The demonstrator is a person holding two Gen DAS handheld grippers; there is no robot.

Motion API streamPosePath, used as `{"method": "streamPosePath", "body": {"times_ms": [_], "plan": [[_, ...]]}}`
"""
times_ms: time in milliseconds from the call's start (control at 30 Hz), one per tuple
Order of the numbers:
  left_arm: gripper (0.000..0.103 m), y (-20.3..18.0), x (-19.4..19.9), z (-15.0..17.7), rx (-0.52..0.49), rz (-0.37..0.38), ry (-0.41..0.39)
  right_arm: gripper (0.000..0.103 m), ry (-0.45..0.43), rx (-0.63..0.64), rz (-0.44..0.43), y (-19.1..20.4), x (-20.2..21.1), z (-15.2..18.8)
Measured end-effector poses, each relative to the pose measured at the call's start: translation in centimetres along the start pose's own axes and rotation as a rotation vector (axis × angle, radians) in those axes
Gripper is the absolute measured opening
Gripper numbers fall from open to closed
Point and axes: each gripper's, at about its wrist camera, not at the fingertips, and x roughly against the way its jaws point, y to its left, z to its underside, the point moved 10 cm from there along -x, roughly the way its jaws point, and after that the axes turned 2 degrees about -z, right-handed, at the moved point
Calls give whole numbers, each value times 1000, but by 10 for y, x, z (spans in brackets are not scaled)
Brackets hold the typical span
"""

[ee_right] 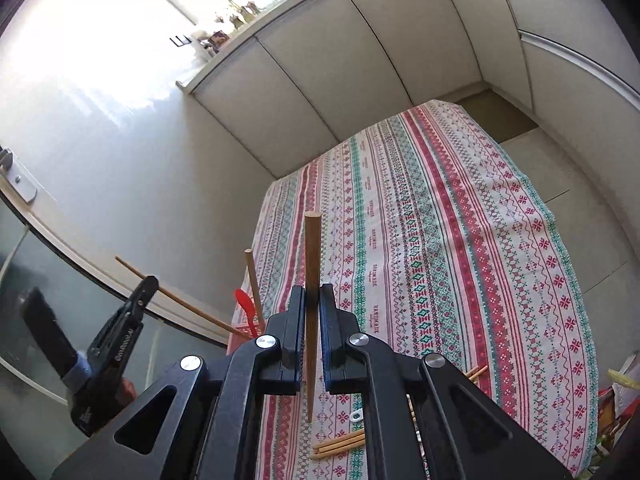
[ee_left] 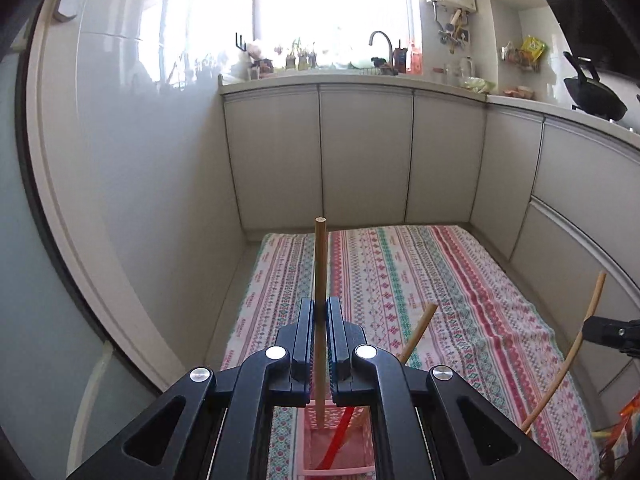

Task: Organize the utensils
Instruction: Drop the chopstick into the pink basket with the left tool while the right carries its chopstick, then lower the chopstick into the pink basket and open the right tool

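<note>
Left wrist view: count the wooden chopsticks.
3. One light wooden chopstick in the left gripper, one leaning right of it, one in the right gripper. Others may hide beneath.

light wooden chopstick (ee_left: 320, 280): pale round stick, near upright, lower end inside the pink basket (ee_left: 338, 446).

pink basket: perforated plastic walls, stands on the patterned cloth at the near edge. it holds a red utensil (ee_left: 340, 436), leaning, with a rounded red end above the rim, plus a second pale chopstick (ee_left: 418, 334) slanting out of it.

darker wooden chopstick (ee_right: 312, 292): tapered, thick end up, thin tip down and clear of the cloth.

loose chopsticks (ee_right: 340, 442): several pale sticks, flat on the cloth, close together, roughly parallel.
</note>
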Motion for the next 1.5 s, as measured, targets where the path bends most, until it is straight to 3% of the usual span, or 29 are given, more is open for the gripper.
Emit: {"method": "streamPosePath", "body": {"times_ms": [200,433,500,633,733,867,1033,1267,1400,1500], "plan": [[6,6,-31,18,48,30,86,7,-13,25,-11,11,-2,-2],[8,6,-52,25,89,75,134,7,-11,38,-11,16,-8,-2],[14,6,-53,26,106,87,138,7,-20,46,-13,20,-8,-3],[39,11,-43,24,132,99,135,7,-61,62,-23,31,-3,-9],[48,18,-29,26,134,92,145,7,-100,73,-32,40,3,-16],[69,34,-12,33,156,59,170,7,-155,91,-51,56,8,-25],[81,52,1,57,183,24,246,7,-190,128,-74,79,3,-28],[83,71,-6,92,240,9,323,7,-214,274,-12,115,-38,-9],[83,77,-9,98,246,10,333,7,-203,347,72,113,-68,10],[83,82,-12,101,250,11,345,7,-173,342,86,107,-84,21]]}}
